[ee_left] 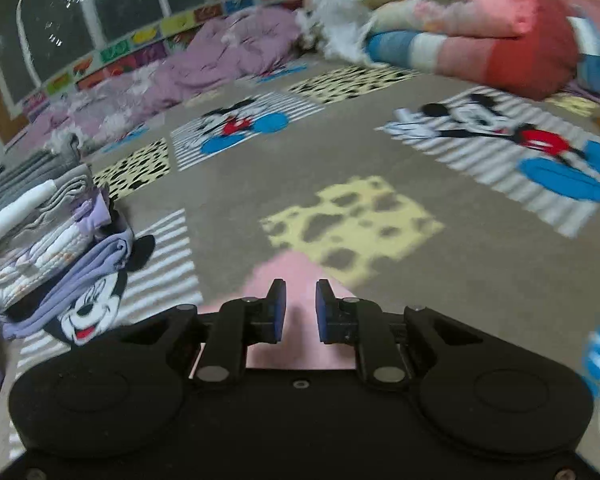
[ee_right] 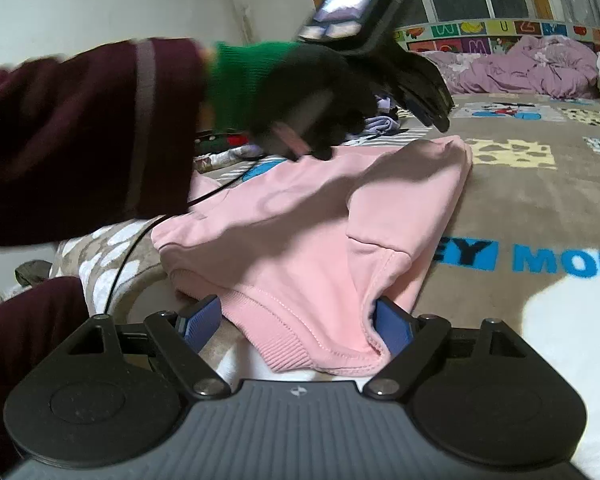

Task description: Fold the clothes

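Left hand-held gripper (ee_left: 300, 300) hovers tilted, nearly closed, empty, above the pink cotton sweatshirt (ee_right: 300, 220); right hand-held gripper (ee_right: 298, 320) spread wide around its ribbed hem.

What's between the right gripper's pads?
Right wrist view: the ribbed hem of the pink garment lies between the open right gripper's blue pads, apparently unclamped.

**Colours and patterns noted**

Garment (ee_right: 300, 236): plain pale pink, ribbed hem same pink. Blanket (ee_left: 420, 280): taupe ground, yellow patches with brown spots, grey-white striped panels with cartoon mice in red, blue, black; blue lettering. Sleeve (ee_right: 80, 132): maroon, cuff green. Folded stack (ee_left: 48, 240): grey, white, lilac. Gripper pads (ee_right: 394, 326): blue.
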